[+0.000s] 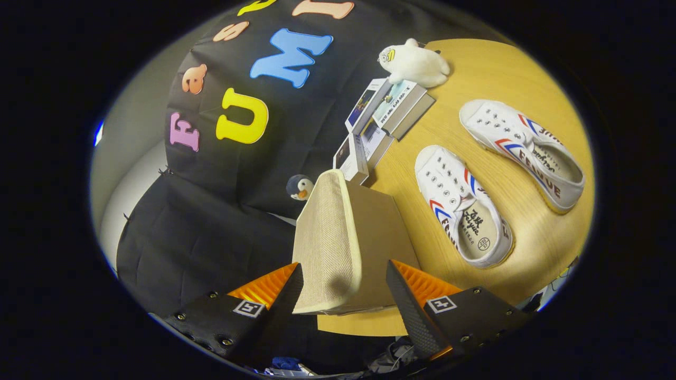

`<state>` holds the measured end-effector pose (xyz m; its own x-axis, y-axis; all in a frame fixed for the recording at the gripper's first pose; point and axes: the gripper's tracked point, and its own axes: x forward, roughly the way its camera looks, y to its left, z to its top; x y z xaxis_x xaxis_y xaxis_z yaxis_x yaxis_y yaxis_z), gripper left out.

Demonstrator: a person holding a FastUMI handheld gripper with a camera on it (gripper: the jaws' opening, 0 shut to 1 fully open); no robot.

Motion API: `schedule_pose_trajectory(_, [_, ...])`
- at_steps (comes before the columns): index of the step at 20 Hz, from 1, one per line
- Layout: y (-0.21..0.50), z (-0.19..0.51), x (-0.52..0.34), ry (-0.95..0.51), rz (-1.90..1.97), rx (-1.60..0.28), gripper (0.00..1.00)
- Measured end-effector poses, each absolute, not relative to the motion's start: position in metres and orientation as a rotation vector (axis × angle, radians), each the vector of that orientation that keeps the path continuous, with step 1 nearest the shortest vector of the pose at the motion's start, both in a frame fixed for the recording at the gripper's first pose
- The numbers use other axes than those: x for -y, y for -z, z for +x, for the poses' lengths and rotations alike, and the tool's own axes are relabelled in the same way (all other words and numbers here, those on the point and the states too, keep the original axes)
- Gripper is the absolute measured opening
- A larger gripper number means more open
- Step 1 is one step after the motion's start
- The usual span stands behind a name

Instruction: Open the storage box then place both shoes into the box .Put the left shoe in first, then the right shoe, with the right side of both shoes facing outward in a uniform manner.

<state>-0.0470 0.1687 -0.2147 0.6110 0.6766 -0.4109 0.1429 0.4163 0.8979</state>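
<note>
Beige woven fabric is what sits right between the fingers: that's the lid (pixel 328 237) of the storage box (pixel 369 237), and it looks swung up on edge, so I'd say we're in the opening step, mid-lift or close to done. The gripper (pixel 344 282) is spread fairly wide, with the lid's lower edge sitting in the gap. One finger seems close to the lid's fabric face, but I honestly can't tell whether either finger actually presses on it, so I won't call it a grip.

Both shoes (pixel 465 206) are still out on the wooden table (pixel 501 68), beside the box and beyond the fingers, lying side by side. The nearer shoe is just beside the box, the farther shoe (pixel 523 145) a bit apart from it. Neither is in the box yet.

Next move, my guess: get the lid fully back so it stays open, let go, then go for the left shoe first. Which of the two is the left one is hard to call from this warped angle.

Stuff I can't make out: the inside of the box is hidden behind the raised lid, so no idea how much room there is. A stack of books (pixel 385 116) with a white plush toy (pixel 414 63) on top sits past the box, and a little penguin toy (pixel 300 187) peeks out behind the lid, partly covered.
</note>
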Motion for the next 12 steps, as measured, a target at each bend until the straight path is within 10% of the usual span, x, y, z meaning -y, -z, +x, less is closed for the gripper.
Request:
schedule_pose_trajectory(7, [0.220,-0.048,-0.186,-0.429,1.230,-0.953,0.70])
schedule_pose_trajectory(9, [0.220,-0.041,-0.181,-0.407,1.264,-0.944,0.31])
schedule_pose_trajectory(12, [0.217,-0.045,-0.176,-0.457,1.251,-0.958,0.30])
